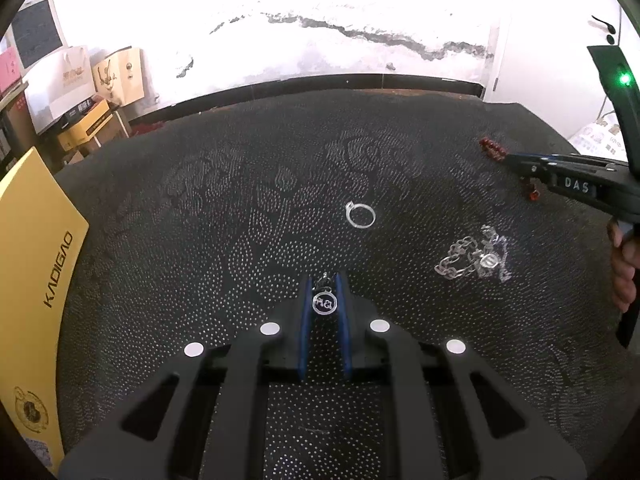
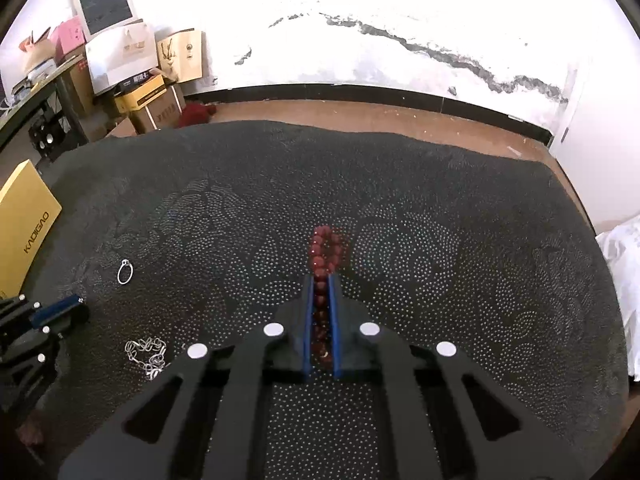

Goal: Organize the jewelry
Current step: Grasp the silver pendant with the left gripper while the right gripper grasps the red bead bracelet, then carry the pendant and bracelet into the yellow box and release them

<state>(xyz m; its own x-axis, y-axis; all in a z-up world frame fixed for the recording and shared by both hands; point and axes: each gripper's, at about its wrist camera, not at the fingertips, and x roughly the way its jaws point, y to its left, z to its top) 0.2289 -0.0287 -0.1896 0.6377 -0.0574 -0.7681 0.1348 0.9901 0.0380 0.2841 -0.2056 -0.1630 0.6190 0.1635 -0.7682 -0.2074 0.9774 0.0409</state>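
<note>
1. While both tools point steeply down at the dark dotted cloth point(image 1: 224, 208), the left gripper point(image 1: 325, 280) has its blue pads drawn in on a small round silver pendant point(image 1: 324, 303), which sits pinched between them near the tips at 6 o'clock in the left wrist view.
2. In the right wrist view, the right gripper point(image 2: 321, 278) is clamped on a red bead bracelet point(image 2: 326, 250); part of the strand runs back between the pads, and a loop of beads sticks out ahead toward 12 o'clock.
3. From the left camera, the right tool comes in from 3 o'clock, with the person's hand point(image 1: 624, 264) on its handle at the frame edge.
4. A silver ring point(image 1: 360, 215) lies loose just ahead of the left tips at 12 o'clock, apart from them.
5. A silver chain point(image 1: 472, 260) lies heaped at 2 o'clock of the left gripper, between the two tools.
6. A yellow box point(image 1: 36, 280) stands at the cloth's left border, at 9 o'clock.
7. The cloth's far edge runs across at 12 o'clock, with brown floor point(image 2: 360, 112) and a white wall beyond; wide bare cloth lies ahead of and to the right of the right gripper.
</note>
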